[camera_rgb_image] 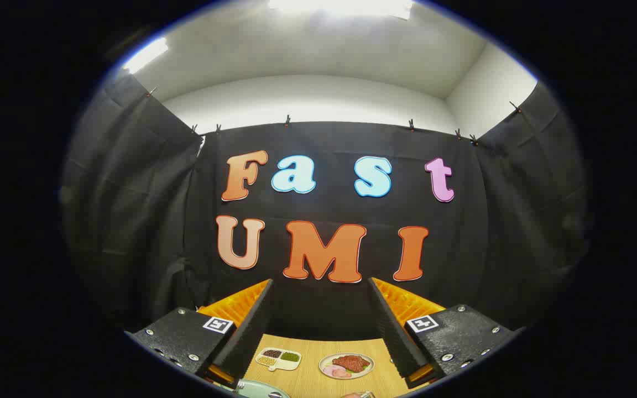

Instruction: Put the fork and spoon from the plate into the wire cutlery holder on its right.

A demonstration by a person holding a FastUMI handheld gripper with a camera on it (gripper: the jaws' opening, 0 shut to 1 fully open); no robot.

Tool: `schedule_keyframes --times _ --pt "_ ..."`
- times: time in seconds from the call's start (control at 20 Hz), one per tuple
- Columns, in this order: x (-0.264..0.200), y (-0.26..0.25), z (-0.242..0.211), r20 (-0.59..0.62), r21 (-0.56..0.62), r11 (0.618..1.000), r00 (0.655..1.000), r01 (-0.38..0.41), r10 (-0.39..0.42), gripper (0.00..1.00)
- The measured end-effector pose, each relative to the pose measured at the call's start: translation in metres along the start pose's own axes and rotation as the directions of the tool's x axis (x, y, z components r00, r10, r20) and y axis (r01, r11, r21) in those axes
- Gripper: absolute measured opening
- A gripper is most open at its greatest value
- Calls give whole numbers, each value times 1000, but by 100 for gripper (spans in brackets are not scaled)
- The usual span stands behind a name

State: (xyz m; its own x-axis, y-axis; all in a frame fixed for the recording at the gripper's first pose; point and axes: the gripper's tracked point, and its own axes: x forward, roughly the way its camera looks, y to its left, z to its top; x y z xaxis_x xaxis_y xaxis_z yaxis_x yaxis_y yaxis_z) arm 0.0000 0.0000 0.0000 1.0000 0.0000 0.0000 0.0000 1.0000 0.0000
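Observation:
My gripper (320, 282) is open, held level and aimed at the black booth wall, with nothing between its fingers. Far below the fingers lies the wooden table (310, 381). The rim of a pale green plate (260, 390) peeks in beside the left finger. A small metal piece (360, 394), too cut off to identify, shows lower down toward the right finger. I cannot make out the fork or the spoon.
Two flat food items lie on the table beyond the plate: a white divided dish of beans (278, 358) and a round plate of meat (346, 365). Black cloth walls close the booth at the back and on both sides.

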Motion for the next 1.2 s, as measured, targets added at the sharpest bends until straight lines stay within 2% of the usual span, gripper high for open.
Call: schedule_keyframes --times 0.65,0.8,0.95,1.05,1.1,1.2 --pt "8 22 -11 -36 -3 998 997 -62 61 98" --pt "6 32 -25 -67 23 997 995 -78 79 98" --pt "3 48 -63 -166 51 993 980 -104 111 98" --pt "-6 67 -105 -300 102 984 938 -149 173 98" --pt "-10 80 -126 -367 147 974 905 -172 216 98" --pt "-17 102 -171 -496 237 951 816 -201 296 98"
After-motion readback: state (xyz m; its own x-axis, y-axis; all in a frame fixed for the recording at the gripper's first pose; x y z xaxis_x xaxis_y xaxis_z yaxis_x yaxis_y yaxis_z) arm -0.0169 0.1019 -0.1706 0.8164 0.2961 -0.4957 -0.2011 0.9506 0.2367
